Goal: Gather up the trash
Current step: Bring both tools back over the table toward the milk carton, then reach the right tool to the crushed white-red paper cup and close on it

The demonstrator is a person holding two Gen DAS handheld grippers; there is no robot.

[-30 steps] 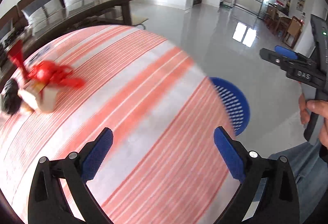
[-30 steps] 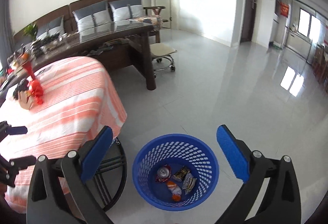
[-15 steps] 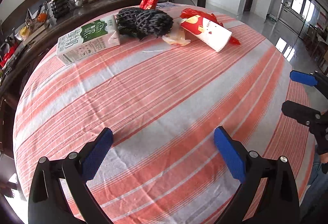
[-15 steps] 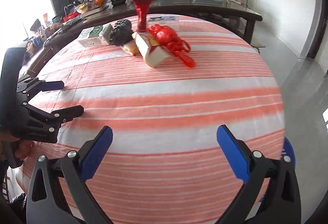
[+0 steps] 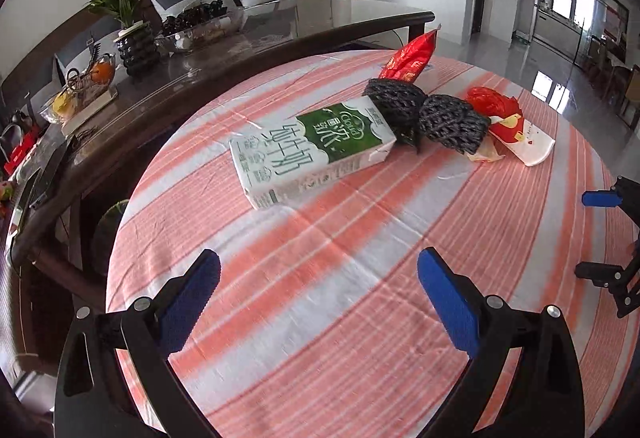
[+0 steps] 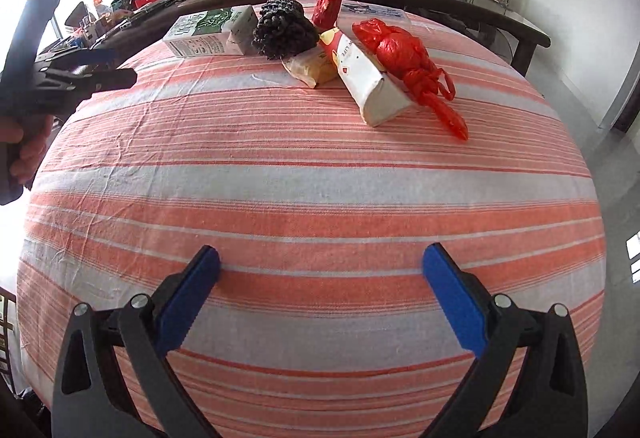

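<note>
While both my tongs, left and right, hang spread and empty over the striped table, trash sits clustered at the far side: milk carton, black mesh, paper cup, red bag. Carton looks stiff and light, so grip across its narrow sides; the bag's soft. Near cloth's bare, edge close below.

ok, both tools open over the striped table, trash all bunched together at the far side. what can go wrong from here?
1. The green-and-white milk carton touches the black mesh bundle; lifting it may drag the mesh along.
2. The red knotted plastic bag lies against the white-and-red paper cup; pulling either could roll the cup toward the table edge.
3. The left tool and right tool face the same cluster and could collide.
</note>
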